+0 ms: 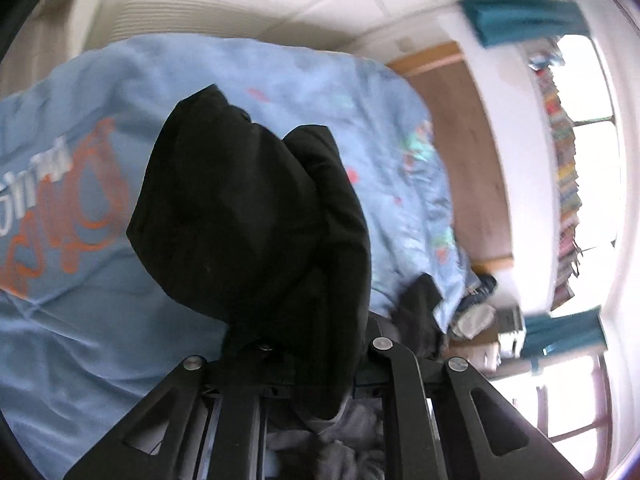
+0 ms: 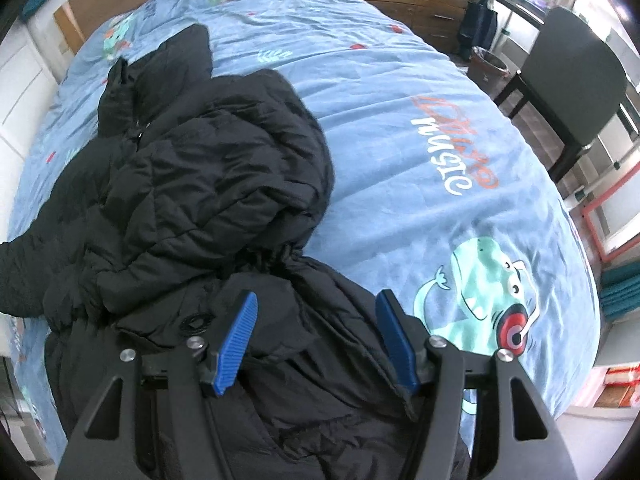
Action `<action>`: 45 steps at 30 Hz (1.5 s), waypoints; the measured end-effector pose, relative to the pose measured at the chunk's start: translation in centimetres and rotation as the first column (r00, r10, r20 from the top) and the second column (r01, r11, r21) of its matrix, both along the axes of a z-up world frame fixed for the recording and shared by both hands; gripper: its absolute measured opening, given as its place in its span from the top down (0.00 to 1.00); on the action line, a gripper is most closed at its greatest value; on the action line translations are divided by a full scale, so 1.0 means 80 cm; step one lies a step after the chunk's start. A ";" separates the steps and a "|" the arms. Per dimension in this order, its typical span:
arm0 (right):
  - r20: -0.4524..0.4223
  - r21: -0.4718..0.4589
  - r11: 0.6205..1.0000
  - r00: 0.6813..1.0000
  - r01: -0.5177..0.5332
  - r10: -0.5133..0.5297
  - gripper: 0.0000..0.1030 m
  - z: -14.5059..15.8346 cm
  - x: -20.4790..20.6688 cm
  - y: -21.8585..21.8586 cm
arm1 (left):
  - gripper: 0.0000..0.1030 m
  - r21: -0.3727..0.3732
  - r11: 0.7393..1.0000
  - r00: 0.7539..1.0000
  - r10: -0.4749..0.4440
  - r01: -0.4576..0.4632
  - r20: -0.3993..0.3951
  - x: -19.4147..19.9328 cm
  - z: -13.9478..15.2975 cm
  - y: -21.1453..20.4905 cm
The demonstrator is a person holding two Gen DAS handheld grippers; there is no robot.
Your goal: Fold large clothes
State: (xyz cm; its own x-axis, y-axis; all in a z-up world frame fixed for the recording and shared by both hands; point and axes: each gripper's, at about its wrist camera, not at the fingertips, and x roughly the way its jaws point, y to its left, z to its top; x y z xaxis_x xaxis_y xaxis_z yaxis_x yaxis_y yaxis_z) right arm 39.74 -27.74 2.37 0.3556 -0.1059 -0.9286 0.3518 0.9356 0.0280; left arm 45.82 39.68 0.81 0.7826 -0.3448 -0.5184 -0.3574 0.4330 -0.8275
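Black coat (image 2: pixel 192 184) lies bunched on the bed (image 2: pixel 400 128). Left gripper (image 1: pixel 288 360) lifts a coat part, fingers hidden, so grip can't be told. Right gripper (image 2: pixel 316 340) is wide, above coat. Step: spreading it out. Next: right needs a hem to grab & pull flat.

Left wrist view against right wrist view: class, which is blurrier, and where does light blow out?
Left wrist view: smeared by motion blur, windows blown white, the black jacket a featureless dark mass. Right wrist view: sharper, quilting visible on the jacket, bedsheet print legible, edges bent by fisheye.
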 end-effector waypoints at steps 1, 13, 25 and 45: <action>0.004 0.003 1.000 1.000 0.005 -0.005 0.41 0.001 -0.002 -0.004 | 0.87 0.004 1.000 1.000 -0.020 0.020 0.017 0.003 0.009 -0.010; 0.041 0.051 0.996 0.997 0.067 -0.070 0.41 -0.005 -0.039 -0.061 | 0.87 0.113 0.926 0.929 -0.368 0.361 0.050 0.045 0.063 -0.211; 0.038 0.051 0.991 0.991 0.126 -0.128 0.41 -0.010 -0.090 -0.118 | 0.89 0.200 0.762 0.787 -0.606 0.616 -0.115 0.034 0.008 -0.396; 0.046 0.021 0.999 0.999 0.027 -0.028 0.41 0.002 -0.096 -0.080 | 0.52 0.214 0.664 0.696 -0.663 0.717 -0.275 -0.001 -0.022 -0.449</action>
